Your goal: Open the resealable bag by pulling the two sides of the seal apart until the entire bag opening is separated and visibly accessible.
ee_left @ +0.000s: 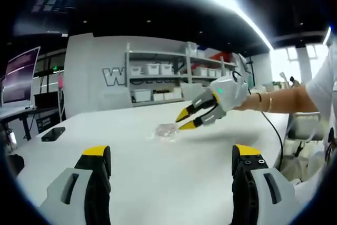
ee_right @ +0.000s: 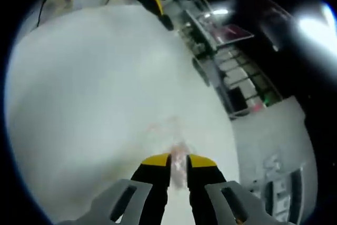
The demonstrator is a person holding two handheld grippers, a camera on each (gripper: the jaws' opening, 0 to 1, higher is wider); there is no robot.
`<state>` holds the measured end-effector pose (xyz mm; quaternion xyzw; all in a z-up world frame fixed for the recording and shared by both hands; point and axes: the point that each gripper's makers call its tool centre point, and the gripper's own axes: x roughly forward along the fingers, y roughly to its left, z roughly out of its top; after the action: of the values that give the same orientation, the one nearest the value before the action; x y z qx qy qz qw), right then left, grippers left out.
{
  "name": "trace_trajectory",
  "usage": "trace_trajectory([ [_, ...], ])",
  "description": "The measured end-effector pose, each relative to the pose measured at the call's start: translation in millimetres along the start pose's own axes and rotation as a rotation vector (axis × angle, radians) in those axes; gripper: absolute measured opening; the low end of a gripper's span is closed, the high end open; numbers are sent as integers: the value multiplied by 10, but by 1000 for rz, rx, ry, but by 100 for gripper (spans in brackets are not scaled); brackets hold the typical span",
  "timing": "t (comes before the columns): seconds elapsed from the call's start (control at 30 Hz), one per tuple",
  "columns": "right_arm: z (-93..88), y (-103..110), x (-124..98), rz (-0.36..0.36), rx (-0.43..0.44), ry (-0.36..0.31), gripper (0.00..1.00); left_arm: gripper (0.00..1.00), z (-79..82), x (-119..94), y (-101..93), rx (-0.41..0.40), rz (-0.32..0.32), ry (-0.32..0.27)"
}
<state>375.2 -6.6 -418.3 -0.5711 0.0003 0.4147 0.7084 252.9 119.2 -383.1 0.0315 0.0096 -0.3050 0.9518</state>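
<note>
Bag (ee_left: pixel 167 130) lies flat on the white surface (ee_left: pixel 131 151), mid-way out, clear and hard to see. Right claw (ee_right: pixel 178 163) has its jaws nearly together with the bag's edge between the tips, apparently pinching it. Left claw (ee_left: pixel 171 159) is spread wide, holding nothing, well short of the bag. Best move: bring left in low, grab the opposite seal lip only, then pull apart evenly.
</note>
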Motion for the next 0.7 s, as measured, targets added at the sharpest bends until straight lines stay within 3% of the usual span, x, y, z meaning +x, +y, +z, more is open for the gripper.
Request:
trace_trajectory([
  [0.43,-109,138,92,41,-78,36,9,94,-2,7,-18,3,-1,3],
  [0.7,-210,115,173,39,-134,70,11,94,12,17,-31,7,-4,5],
])
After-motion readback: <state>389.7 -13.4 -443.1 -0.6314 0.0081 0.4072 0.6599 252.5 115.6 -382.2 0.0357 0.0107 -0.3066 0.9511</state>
